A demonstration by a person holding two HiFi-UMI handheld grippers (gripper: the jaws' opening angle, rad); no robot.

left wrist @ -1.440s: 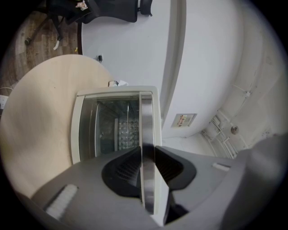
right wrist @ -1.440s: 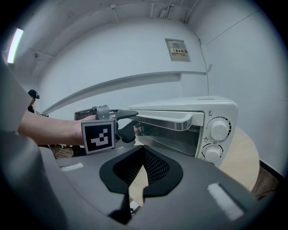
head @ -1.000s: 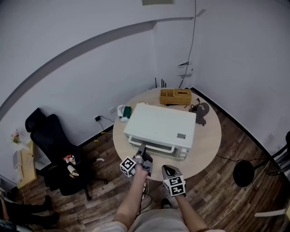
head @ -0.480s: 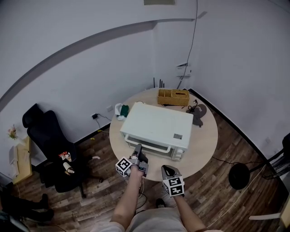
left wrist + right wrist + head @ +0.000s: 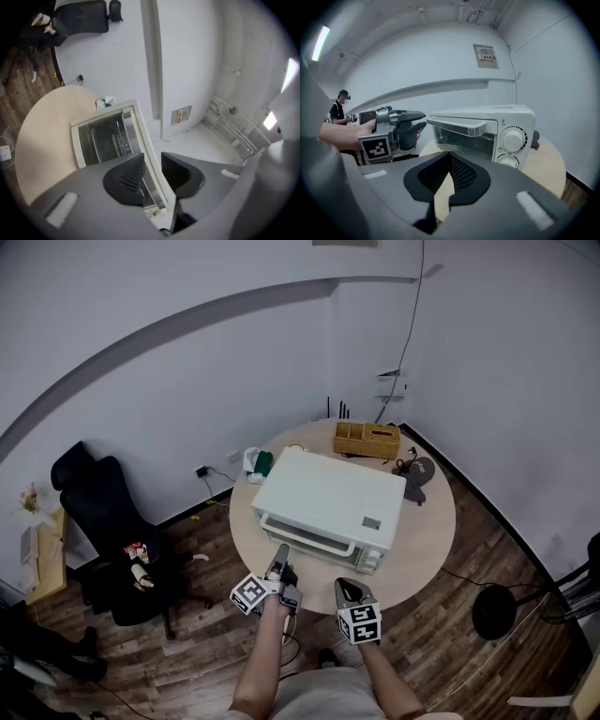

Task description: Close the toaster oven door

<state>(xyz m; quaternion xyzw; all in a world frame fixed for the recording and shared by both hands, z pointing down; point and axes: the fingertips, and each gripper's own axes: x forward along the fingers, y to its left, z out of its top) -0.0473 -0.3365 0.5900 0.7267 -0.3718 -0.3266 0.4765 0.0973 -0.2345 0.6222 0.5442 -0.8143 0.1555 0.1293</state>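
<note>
A white toaster oven stands on the round wooden table. Its glass door stands upright against the front and looks closed, with the handle along its top edge. My left gripper hovers at the table's near edge, a short way off the door, open and empty. In the left gripper view the left gripper frames the oven in the distance. The right gripper view also shows the left gripper. My right gripper hangs over the floor, shut on nothing; the right gripper faces the oven.
Behind the oven are a wicker basket, a dark object and a green and white bundle. A black office chair stands left of the table, a round stand base at the right. A person stands far off.
My left gripper has drawn back from the oven's door toward the near table edge. The right gripper has stayed where it was.
</note>
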